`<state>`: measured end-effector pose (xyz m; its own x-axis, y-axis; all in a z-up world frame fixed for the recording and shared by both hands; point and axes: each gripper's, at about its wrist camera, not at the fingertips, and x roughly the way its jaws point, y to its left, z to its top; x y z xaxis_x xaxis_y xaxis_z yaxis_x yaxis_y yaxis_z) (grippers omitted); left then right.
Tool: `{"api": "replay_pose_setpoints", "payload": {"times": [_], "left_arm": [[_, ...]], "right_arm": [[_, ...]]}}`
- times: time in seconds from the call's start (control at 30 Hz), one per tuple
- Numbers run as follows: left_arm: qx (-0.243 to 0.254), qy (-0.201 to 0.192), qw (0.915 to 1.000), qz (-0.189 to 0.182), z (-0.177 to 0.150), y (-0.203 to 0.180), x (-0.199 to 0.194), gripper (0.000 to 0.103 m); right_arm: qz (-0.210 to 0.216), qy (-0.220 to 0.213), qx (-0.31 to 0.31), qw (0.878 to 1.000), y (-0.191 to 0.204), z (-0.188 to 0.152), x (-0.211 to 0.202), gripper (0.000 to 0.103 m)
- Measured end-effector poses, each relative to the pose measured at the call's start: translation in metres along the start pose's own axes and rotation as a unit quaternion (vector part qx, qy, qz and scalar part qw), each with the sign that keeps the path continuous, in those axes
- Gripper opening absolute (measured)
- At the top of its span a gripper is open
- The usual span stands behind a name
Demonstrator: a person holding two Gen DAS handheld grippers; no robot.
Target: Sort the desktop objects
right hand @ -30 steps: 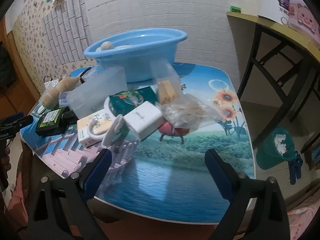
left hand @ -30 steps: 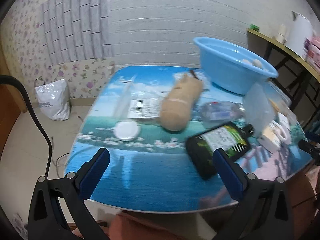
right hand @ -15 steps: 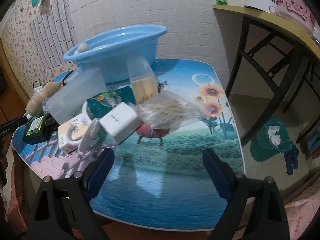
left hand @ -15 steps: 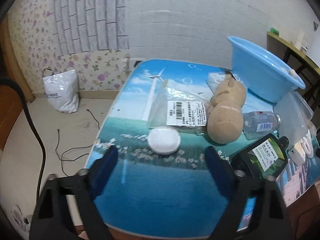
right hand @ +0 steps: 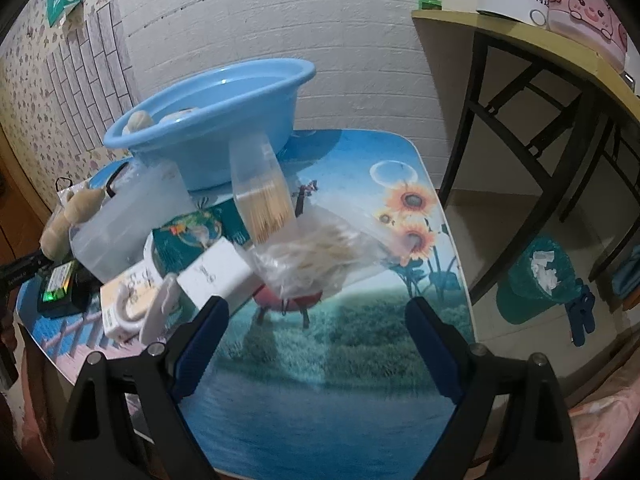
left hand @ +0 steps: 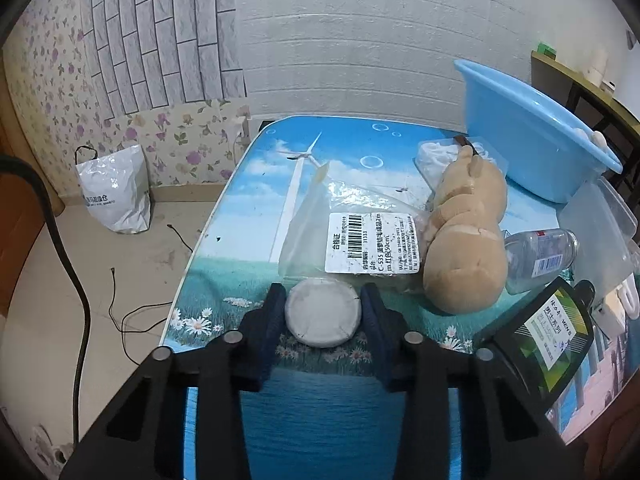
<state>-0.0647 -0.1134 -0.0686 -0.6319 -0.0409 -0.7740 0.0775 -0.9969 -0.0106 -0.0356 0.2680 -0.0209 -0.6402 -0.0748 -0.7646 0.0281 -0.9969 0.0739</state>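
Observation:
My left gripper point(left hand: 322, 312) is shut on a flat white round case point(left hand: 322, 311) that rests on the printed table point(left hand: 256, 200) near its left front. Behind it lie a clear labelled bag point(left hand: 360, 236), a tan plush toy point(left hand: 468, 248), a clear bottle point(left hand: 540, 256) and a dark green bottle point(left hand: 544, 336). A blue basin point(left hand: 528, 136) stands at the back right. My right gripper point(right hand: 316, 320) is open and empty above the table's front, just short of a bag of cotton swabs point(right hand: 316, 256) and a white box point(right hand: 218, 272).
In the right wrist view the blue basin point(right hand: 208, 120) sits behind a clear container point(right hand: 128, 220), a toothpick bag point(right hand: 264, 204), a green packet point(right hand: 192, 236) and a white hook on a carton point(right hand: 136, 300). A yellow desk point(right hand: 520, 44) and a green bin point(right hand: 540, 276) stand right of the table.
My left gripper swung left to the white round case, moved in and closed on it. My right gripper crept closer to the swab bag and stayed open.

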Motion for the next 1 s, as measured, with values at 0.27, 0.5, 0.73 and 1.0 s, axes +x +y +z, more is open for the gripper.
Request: {"api": "replay_pose_setpoints", "payload": {"times": [0.27, 0.5, 0.73, 1.0], "left_arm": [[-0.001, 0.004, 1.0, -0.004, -0.006, -0.001, -0.007, 0.037], [-0.002, 0.009, 0.9999, -0.006, -0.016, -0.004, -0.018, 0.037], [-0.008, 0.013, 0.9999, -0.007, -0.02, -0.005, -0.024, 0.037], [0.009, 0.01, 0.9997, -0.02, -0.021, -0.02, -0.034, 0.037]], "right_arm": [[-0.006, 0.003, 0.015, 1.0, 0.0, 0.016, 0.017, 0.079], [0.03, 0.007, 0.029, 0.999, -0.004, 0.018, 0.021, 0.036], [0.041, 0.005, 0.027, 0.999, -0.013, 0.006, 0.009, 0.029], [0.061, 0.008, 0.005, 0.998, -0.012, -0.009, -0.019, 0.027]]}}
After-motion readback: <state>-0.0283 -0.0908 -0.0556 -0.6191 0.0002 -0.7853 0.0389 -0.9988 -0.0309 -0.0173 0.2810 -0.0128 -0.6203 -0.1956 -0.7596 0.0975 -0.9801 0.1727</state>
